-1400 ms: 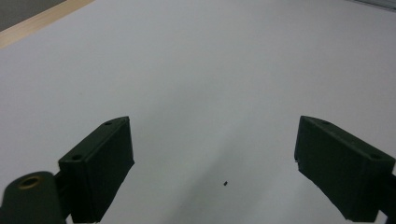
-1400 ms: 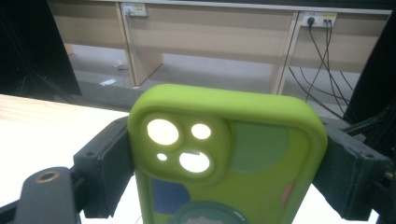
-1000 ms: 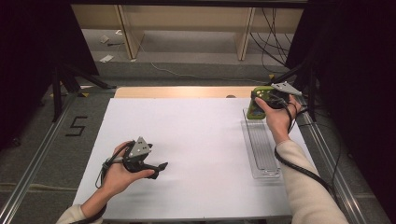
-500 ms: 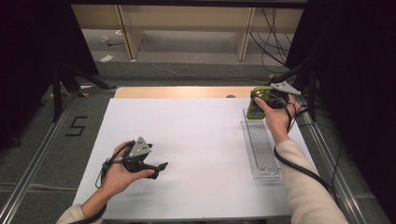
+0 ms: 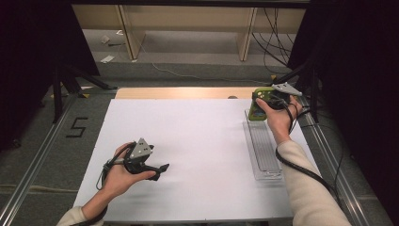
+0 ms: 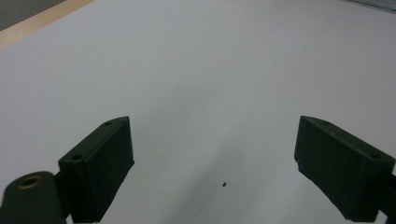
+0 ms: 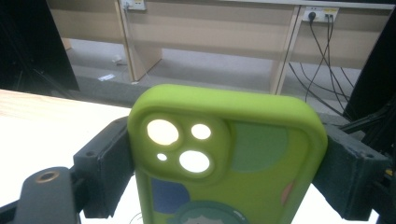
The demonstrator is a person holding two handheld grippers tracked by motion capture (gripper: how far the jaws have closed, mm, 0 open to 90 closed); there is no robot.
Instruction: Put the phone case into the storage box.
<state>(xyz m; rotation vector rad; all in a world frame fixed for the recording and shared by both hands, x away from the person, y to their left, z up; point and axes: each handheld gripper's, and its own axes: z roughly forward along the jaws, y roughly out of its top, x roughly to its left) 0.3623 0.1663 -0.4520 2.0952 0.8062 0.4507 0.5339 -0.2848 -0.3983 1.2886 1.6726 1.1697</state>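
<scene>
A green phone case (image 5: 260, 104) is clamped across its width between the jaws of the right gripper (image 5: 269, 100), at the far right of the white table surface (image 5: 197, 141). In the right gripper view the case (image 7: 229, 154) is seen from its back, with the camera cut-outs at the end away from the gripper, so its long axis is taken to run along the jaws and out toward the far side of the room. A clear, long tray (image 5: 262, 147) lies just on the near side of the case, under the right hand; its long axis runs from the far edge toward the person. For placing, the case would probably need to be brought back toward the person and aligned with that axis. The left gripper (image 5: 157, 170) is held low near the front left, well apart from the case, with its jaws spread and nothing between them (image 6: 215, 172).
</scene>
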